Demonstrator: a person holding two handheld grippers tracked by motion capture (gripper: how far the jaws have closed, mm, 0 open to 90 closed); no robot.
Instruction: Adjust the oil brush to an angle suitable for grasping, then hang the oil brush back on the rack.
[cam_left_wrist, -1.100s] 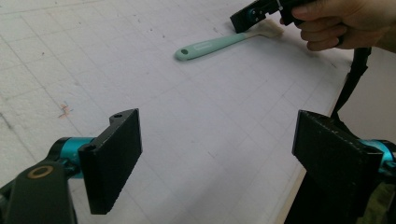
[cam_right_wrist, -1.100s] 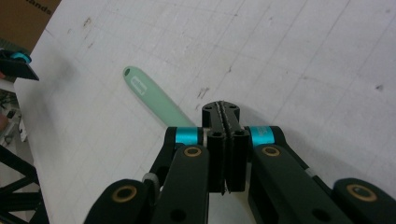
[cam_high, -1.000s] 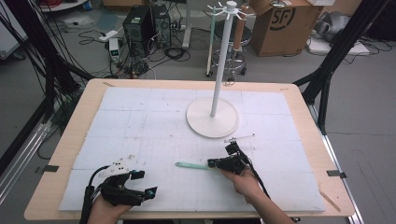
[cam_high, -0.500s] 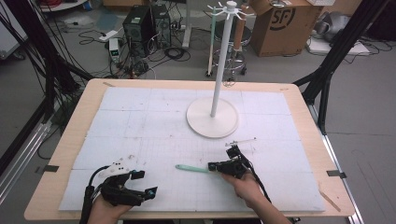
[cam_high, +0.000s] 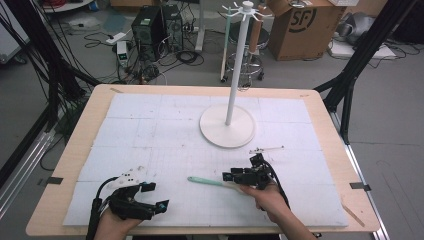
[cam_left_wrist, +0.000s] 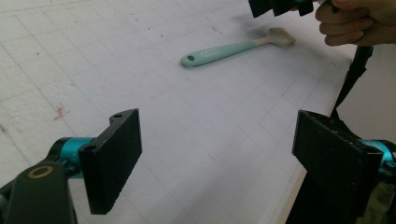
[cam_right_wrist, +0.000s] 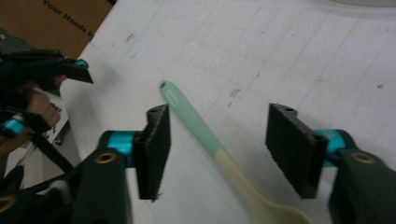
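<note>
While the right gripper (cam_right_wrist: 215, 149) hovers with jaws wide astride the green spatula (cam_right_wrist: 201, 128), the left gripper (cam_high: 150, 197) rests near the desk's front edge, jaws wide.

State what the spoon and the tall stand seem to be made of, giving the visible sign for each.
Spoon: probably silicone or soft plastic; matte, mint handle blending into a cream bowl, with no shine.
Stand: likely painted metal or plastic; smooth, uniform white pole and round base. The look leaves it open.

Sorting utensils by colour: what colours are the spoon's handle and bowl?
The spoon has a mint-green handle and a cream bowl end, clearest in the right gripper view.
</note>
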